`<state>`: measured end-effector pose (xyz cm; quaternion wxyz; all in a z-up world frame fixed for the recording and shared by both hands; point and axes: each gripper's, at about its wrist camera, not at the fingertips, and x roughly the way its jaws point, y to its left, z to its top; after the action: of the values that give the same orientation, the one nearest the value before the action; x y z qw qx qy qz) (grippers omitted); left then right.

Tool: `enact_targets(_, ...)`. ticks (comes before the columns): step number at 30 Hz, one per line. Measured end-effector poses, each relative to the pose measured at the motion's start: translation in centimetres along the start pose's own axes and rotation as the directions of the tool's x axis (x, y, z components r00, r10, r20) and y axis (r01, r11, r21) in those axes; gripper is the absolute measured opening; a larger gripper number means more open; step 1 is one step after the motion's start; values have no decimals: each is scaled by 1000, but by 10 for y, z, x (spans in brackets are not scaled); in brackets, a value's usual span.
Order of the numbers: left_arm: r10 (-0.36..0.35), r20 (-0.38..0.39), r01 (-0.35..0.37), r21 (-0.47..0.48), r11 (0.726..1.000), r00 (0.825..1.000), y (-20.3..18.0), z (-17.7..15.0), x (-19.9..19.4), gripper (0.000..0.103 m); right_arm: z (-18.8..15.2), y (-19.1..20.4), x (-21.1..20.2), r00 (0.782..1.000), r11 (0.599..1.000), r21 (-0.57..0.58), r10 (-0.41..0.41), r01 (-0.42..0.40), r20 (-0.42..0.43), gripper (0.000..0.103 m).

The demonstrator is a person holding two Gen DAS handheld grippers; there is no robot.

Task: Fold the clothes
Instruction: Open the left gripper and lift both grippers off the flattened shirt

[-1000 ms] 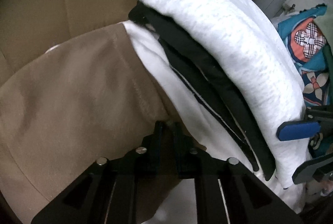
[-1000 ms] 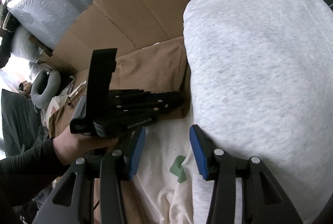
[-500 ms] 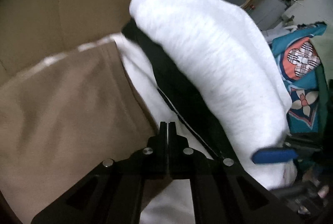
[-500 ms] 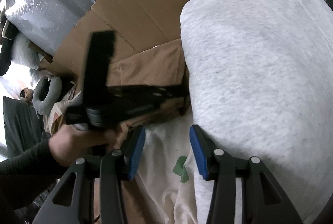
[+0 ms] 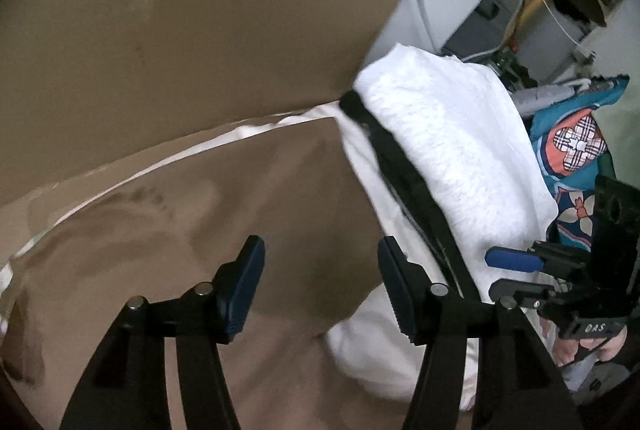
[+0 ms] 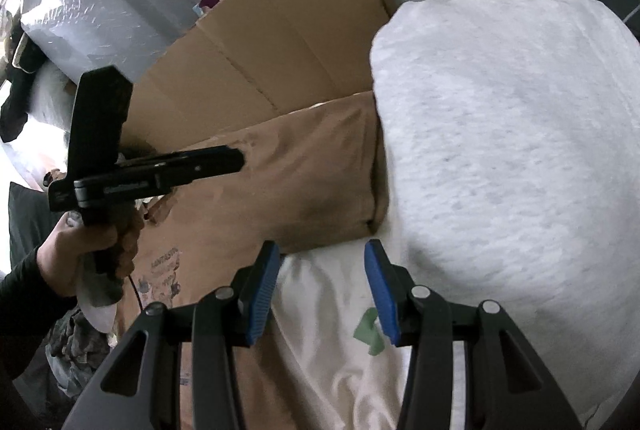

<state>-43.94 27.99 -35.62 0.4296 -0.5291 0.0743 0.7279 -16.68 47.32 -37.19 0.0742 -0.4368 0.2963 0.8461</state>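
So right now both my grippers are holding nothing. The left gripper has its jaws spread wide over the tan garment, and the right gripper is spread too, hovering over the cream shirt with the green print. The tan piece lies flat with a straight edge, tucked against the stack on its right: a grey-white folded top on top, a black garment sandwiched under it, cream cloth at the bottom. The cardboard stands behind all of it.

My read is that the tan piece looks laid down in a fold, and the thing now is to tidy it. If I go back in, I'd come down on an edge or corner, not the middle, pinch only the top layer, and avoid dragging the cream shirt underneath. I'd also keep clear of the stack so it doesn't tip.

Compared with half a second ago, the left jaws were pinched tight together right at the tan cloth, and now they're wide apart and backed off, so much more cardboard shows. The right one has barely budged, same gap as before.
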Motion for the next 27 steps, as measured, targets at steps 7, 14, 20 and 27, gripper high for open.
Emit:
enact_targets(7, 40, -6, -41, -65, 997, 999, 15, -24, -18, 59, -3, 24, 9, 999, 999, -39, 22, -23, -26, 42)
enact_targets(14, 55, 7, -54, -98, 994, 998, 14, -66, -42, 74, -6, 37, 11, 998, 997, -78, 24, -28, -52, 59)
enact_targets(20, 77, 48, -70, -138, 988, 996, 17, -100, -68, 90, -14, 42, 9, 999, 996, -85, 5, -9, -51, 86)
enact_targets(27, 106, 102, -83, -207, 975, 989, 22, -129, -91, 103, -18, 53, 8, 999, 991, -135, -7, 1, -47, 102)
